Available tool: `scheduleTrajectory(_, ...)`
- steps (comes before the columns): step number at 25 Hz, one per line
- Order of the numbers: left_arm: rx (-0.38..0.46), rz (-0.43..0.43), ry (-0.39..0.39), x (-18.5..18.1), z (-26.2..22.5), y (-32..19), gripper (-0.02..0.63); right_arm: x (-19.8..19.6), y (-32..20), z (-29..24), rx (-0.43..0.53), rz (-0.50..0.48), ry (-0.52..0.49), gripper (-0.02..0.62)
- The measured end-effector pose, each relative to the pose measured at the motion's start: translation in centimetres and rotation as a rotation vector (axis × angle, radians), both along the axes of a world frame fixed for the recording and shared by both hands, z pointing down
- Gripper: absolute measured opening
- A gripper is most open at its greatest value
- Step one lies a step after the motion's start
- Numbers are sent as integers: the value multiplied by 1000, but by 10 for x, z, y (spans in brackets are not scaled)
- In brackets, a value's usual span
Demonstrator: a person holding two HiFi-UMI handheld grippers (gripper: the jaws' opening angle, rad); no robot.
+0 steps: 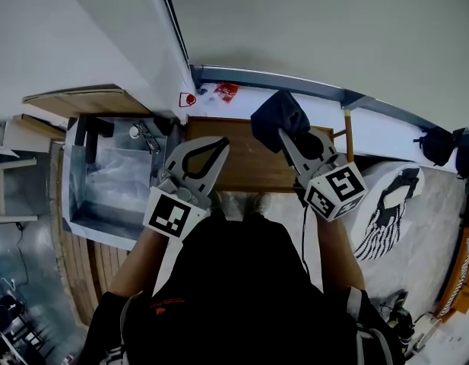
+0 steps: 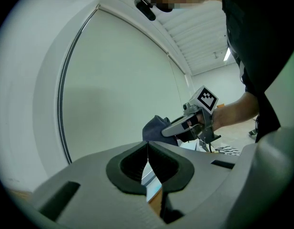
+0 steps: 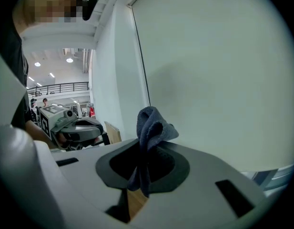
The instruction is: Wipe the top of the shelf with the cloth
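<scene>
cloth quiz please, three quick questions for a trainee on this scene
1. Which gripper holds the cloth?
2. True or false: the left gripper has its jaws wide apart.
3. The top of the shelf is: A) brown wood B) glass C) white tile

Key
1. The right gripper, shut on it.
2. False: its jaws are together with nothing between them.
3. A

Head view steeply down over shelf; gripper views close, toward wall.
</scene>
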State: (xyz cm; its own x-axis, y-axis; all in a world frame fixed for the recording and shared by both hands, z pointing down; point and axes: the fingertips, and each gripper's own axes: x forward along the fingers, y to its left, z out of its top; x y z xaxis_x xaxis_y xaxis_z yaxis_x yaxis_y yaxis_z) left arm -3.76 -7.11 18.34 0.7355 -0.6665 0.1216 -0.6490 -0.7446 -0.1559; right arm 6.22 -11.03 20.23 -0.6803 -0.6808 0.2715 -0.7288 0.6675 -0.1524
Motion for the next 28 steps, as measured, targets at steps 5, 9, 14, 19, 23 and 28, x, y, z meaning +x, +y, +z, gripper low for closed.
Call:
scheduleTrajectory(5, -17, -10, 5, 1, 3, -5, 23, 3, -1, 0, -8, -4, 3, 46)
scheduleTrajectory(9, -5, -7, 3, 5, -1, -10, 23, 3, -4, 1, -14, -13, 8, 46)
scheduleTrajectory(14, -1, -1, 2, 9, -2, -12, 23, 1, -3, 0, -12, -25, 11, 46)
scheduleTrajectory(19, -12, 3, 4, 13, 1, -13, 23, 5, -5, 1, -14, -25, 11, 46)
scheduleTrajectory(23, -13, 9, -2, 16, 3, -12, 23, 4, -5, 0, -14, -31, 5, 46)
scheduleTrajectory(28, -14, 18, -7, 20, 4, -12, 23, 5, -4, -1, -13, -37, 3, 46)
